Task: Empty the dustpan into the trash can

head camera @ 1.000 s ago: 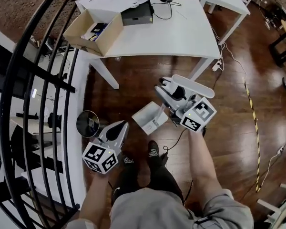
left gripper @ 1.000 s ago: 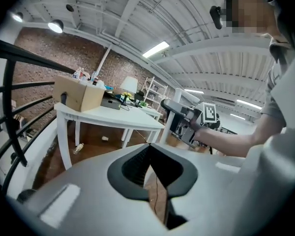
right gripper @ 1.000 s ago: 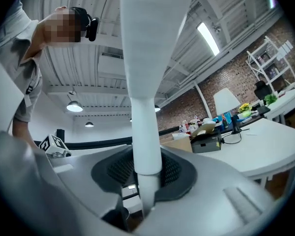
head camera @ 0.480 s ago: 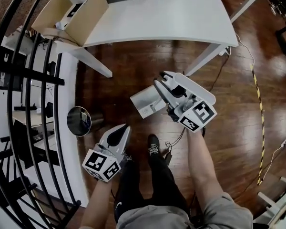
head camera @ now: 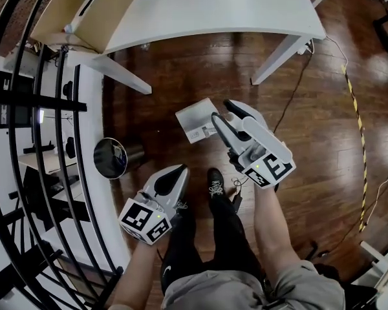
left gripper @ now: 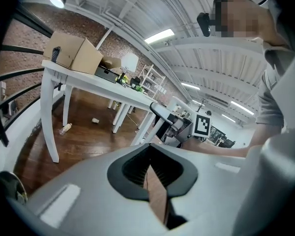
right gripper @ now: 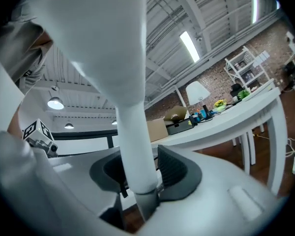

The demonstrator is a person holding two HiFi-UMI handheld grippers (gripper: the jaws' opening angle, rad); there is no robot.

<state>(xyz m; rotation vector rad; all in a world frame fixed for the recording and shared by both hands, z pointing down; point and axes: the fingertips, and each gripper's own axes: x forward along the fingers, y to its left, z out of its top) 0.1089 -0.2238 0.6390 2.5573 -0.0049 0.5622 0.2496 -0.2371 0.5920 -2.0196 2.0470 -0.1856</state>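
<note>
The white table (head camera: pixel 213 11) stands on the wooden floor (head camera: pixel 323 141), and the round dark trash can (head camera: pixel 110 158) sits beside the black railing (head camera: pixel 70 108). The white dustpan (head camera: pixel 195 120) is well apart from the can. Its handle is gripped between the 2 jaws of the right gripper (head camera: pixel 221 110), which have just been easing apart, while the left gripper (head camera: pixel 180 170) is clenched on nothing.

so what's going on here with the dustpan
A person holds a white dustpan by its handle in the right tool. That tool's jaws have just been opening a little, with the handle between them. The dustpan is off to one side of the round trash can, not yet over it, so nothing has been tipped in. The left tool is shut and sits nearer the can.
</note>
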